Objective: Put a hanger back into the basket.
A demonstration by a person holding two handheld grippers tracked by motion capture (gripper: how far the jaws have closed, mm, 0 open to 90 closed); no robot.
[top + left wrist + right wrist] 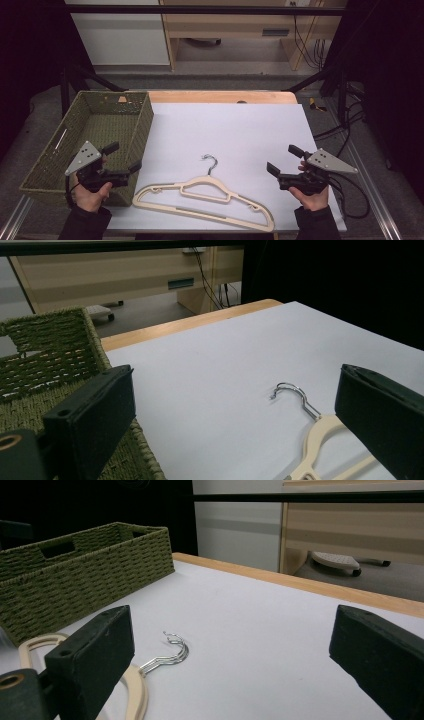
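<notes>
Both hand-held grippers spread, empty — high view adds whole hanger [205,198], basket [50,172] interior.

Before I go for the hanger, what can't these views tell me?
- Hanger body: in the left gripper view cut by the bottom edge and hidden behind that gripper's right finger.
- Basket floor at the near end: in the high view hidden behind the left gripper.
- Hook tip: small and blurred in the right gripper view.
</notes>
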